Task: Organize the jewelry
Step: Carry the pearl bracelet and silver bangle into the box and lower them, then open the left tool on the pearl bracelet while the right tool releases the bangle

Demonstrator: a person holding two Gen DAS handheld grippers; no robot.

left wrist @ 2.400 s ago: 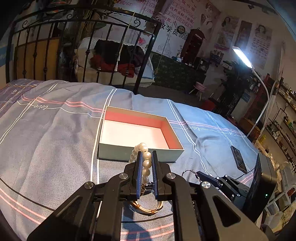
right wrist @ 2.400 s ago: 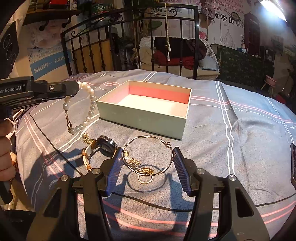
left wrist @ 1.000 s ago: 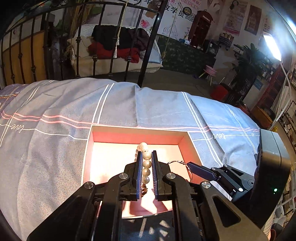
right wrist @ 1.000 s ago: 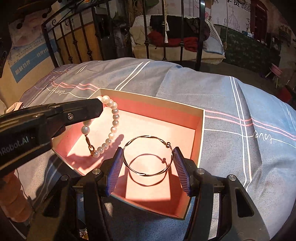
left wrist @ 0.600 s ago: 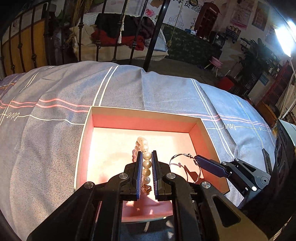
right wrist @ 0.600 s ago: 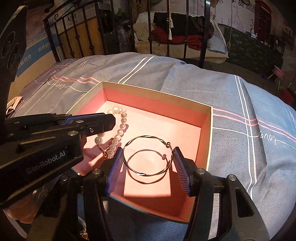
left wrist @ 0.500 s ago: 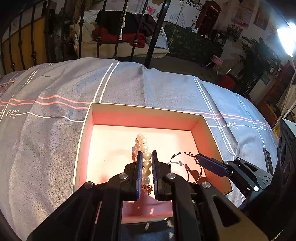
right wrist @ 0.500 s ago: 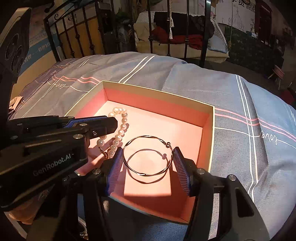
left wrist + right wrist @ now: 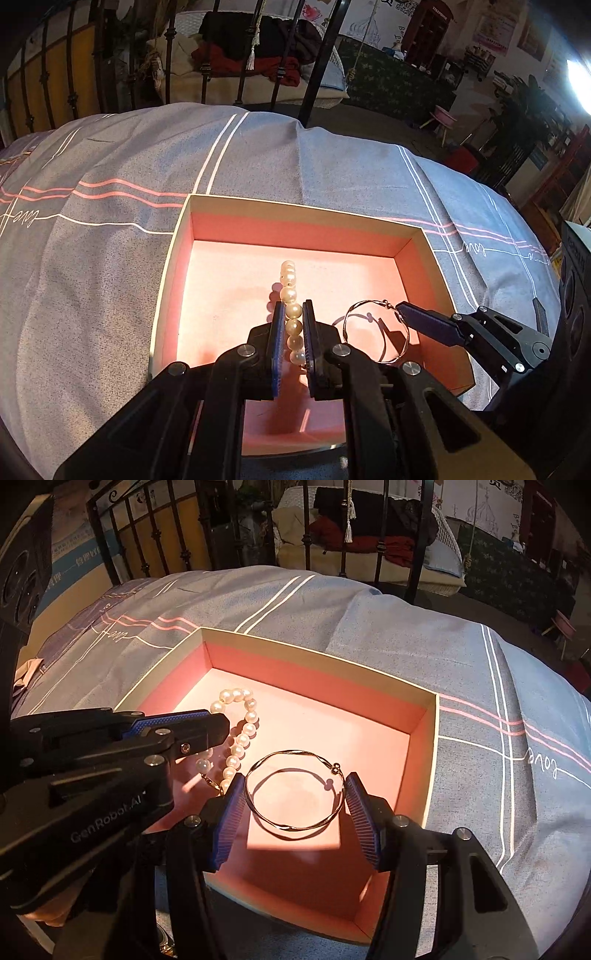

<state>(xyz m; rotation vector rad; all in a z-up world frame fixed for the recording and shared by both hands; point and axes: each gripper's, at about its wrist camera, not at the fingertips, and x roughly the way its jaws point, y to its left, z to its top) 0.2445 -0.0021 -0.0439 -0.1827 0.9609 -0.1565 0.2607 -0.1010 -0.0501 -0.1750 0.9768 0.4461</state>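
At the bottom of the right wrist view, a thin metal bangle (image 9: 295, 792) is held between the half-open jaws of the right gripper (image 9: 295, 805), over the pink floor of the open box (image 9: 432, 738). Left of centre, the left gripper (image 9: 221, 727) is seen nearly closed on a pearl bracelet (image 9: 240, 734), whose loop is draped onto the box floor. Beyond the box, the striped grey bedspread (image 9: 369, 627) is spread, and an iron bed frame (image 9: 229, 528) is seen at the top.
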